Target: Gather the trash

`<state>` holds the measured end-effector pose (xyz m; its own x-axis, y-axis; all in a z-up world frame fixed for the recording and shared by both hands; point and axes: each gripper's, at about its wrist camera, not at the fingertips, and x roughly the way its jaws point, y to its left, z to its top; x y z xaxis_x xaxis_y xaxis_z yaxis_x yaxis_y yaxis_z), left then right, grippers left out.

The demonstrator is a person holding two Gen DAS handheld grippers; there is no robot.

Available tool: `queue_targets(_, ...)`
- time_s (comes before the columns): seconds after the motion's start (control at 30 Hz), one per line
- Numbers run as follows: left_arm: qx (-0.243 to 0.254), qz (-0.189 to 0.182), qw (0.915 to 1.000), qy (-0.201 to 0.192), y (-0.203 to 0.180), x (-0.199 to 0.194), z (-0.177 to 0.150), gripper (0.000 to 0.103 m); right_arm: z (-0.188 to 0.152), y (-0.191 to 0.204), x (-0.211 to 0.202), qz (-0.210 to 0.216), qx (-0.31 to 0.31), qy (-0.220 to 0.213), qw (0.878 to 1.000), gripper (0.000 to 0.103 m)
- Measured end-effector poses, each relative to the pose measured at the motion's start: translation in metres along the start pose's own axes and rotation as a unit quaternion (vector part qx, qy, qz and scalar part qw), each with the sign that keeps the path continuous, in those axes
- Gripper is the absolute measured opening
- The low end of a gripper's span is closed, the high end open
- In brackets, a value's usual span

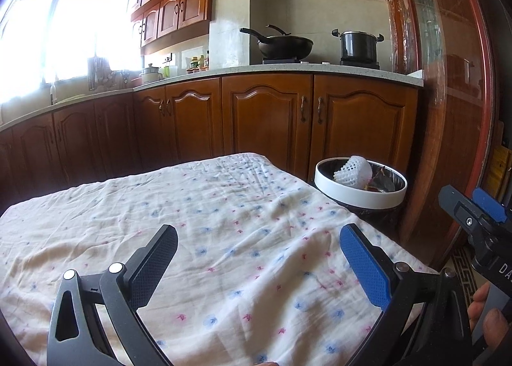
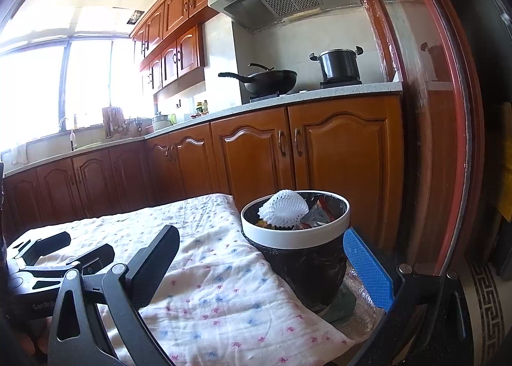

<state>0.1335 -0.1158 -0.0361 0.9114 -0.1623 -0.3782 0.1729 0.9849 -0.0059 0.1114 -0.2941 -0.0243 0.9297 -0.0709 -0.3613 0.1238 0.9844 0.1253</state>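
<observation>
Kitchen, trash bin [image 2: 296,234] beyond right hand-held gripper [image 2: 260,266]

Cloth-covered tabletop [image 1: 224,222] lies bare ahead of both grippers, offering open passage. Trash bin [image 2: 297,238] stands just beside its right edge, mouth partly filled by white foam net [image 2: 284,209] and wrappers. Wooden cabinets [image 1: 268,116] close off the far side.

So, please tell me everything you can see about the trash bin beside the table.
The trash bin is round, with a white rim ring over a black bag-lined body. It stands upright beside the cloth-covered table's corner, in front of the wooden cabinets. A white foam fruit net and crumpled wrappers lie on top. No gripper touches it.
</observation>
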Motion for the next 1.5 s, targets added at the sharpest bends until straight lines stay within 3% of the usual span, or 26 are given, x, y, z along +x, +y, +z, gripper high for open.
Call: queue_targets(1.5,0.011,-0.01,0.9999,0.0,0.012,0.005,-0.003,0.102,-0.005,0.0,0.005,0.014,0.017,0.012,1.0,0.103)
